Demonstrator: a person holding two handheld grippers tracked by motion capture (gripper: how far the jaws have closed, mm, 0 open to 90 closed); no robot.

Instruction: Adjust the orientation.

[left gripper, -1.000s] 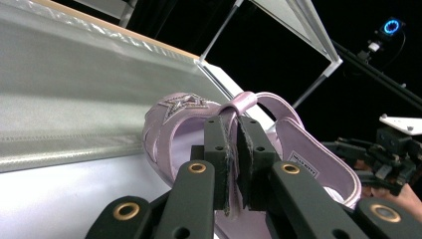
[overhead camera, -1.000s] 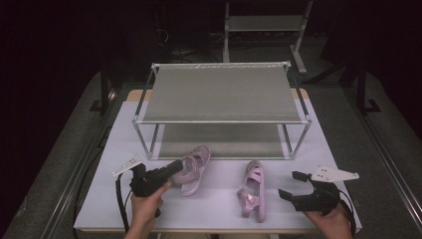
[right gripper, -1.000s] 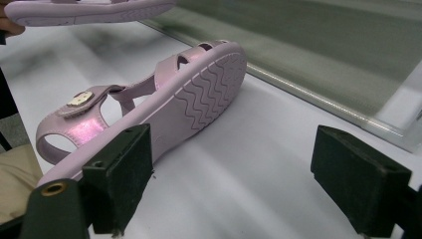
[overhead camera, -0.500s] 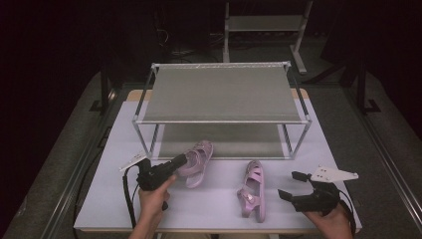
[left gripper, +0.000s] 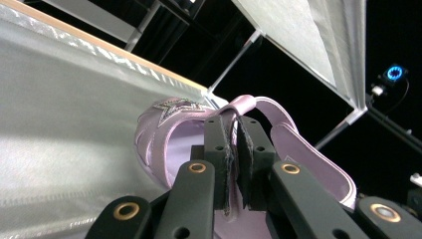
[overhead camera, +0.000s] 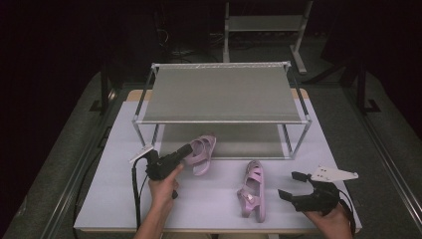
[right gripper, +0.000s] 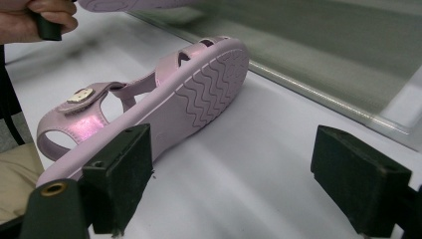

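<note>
My left gripper is shut on the strap of a pink sandal and holds it just off the white table, in front of the rack's lower shelf. In the left gripper view the jaws pinch the strap of that sandal, which has a star on its toe band. A second pink sandal lies on its side on the table. My right gripper stands open just right of it. The right gripper view shows the wavy sole of this sandal beyond the left jaw of the gripper.
A two-shelf metal rack with mesh shelves stands at the middle of the white table; both shelves are bare. The table's front edge is near both hands. The left hand appears at the top left of the right gripper view.
My left gripper has carried its sandal up and away from the person, toward the rack's lower shelf. The right gripper and the second sandal have stayed put.
</note>
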